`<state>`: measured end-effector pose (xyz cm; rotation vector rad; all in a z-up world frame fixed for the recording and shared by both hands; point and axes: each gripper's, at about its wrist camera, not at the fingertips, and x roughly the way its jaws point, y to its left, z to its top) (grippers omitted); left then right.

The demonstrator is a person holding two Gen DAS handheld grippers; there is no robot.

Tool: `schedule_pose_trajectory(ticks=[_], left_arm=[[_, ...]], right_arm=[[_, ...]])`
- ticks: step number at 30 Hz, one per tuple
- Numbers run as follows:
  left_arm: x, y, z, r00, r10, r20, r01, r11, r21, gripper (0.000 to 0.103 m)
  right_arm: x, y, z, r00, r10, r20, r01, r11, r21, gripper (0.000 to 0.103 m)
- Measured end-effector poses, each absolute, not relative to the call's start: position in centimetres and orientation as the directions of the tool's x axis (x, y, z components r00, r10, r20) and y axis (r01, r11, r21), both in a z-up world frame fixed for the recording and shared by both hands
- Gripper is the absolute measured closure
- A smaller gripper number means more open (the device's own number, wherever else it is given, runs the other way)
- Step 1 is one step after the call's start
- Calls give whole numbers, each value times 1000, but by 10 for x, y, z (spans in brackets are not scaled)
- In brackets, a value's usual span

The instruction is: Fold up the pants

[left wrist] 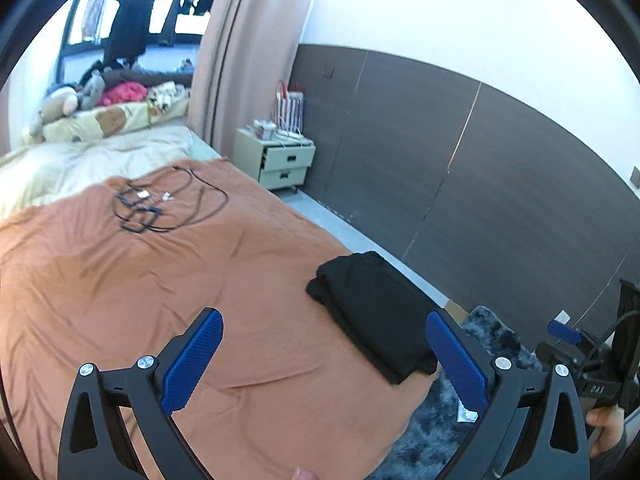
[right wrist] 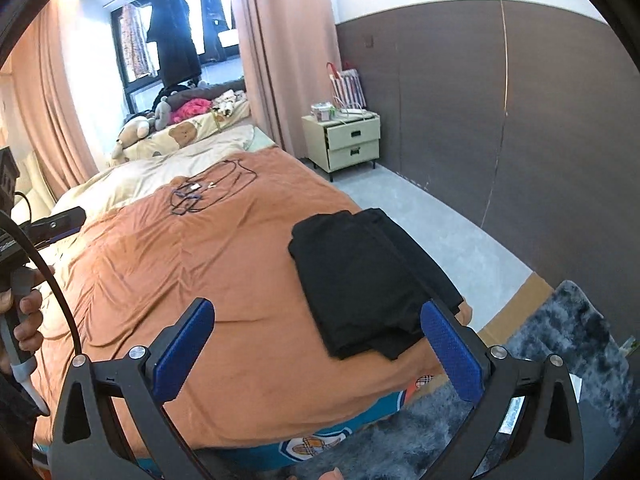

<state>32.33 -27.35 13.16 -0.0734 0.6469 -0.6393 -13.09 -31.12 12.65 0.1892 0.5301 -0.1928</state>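
Note:
Black pants (left wrist: pixel 376 312) lie folded into a compact rectangle near the right edge of the bed's orange cover (left wrist: pixel 168 288). They also show in the right wrist view (right wrist: pixel 364 276). My left gripper (left wrist: pixel 324 344) is open and empty, held above the cover to the left of the pants. My right gripper (right wrist: pixel 318 336) is open and empty, held above the bed's near edge with the pants just ahead of its right finger (right wrist: pixel 452 348). The right gripper also shows at the far right of the left wrist view (left wrist: pixel 568 332).
Black cables (left wrist: pixel 160 204) lie tangled on the cover further up the bed. A cream quilt (left wrist: pixel 80 164) and stuffed toys lie beyond. A nightstand (left wrist: pixel 280 160) stands by the dark wall panel. A grey shaggy rug (right wrist: pixel 560 352) and cardboard lie on the floor at right.

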Motion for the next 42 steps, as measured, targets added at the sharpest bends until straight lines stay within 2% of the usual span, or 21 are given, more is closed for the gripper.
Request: schedule_pose_trajectory(ticks=[18,34,42], left_arm=[[201,-148,140,744,-485,-460,455,871,-185,1],[96,-70,111,841,-361,-403,345,932,-115,1],[57,-42,85,860,-332,-388,301,943,-142,1]], right_arm=[[-189,-224,98,902,-100,-420,158,982,106,0],[-225,-185,65,922,5,-386,41,993,111,0],[-237,-187,43,931,66,-359,-20,991,131,0]])
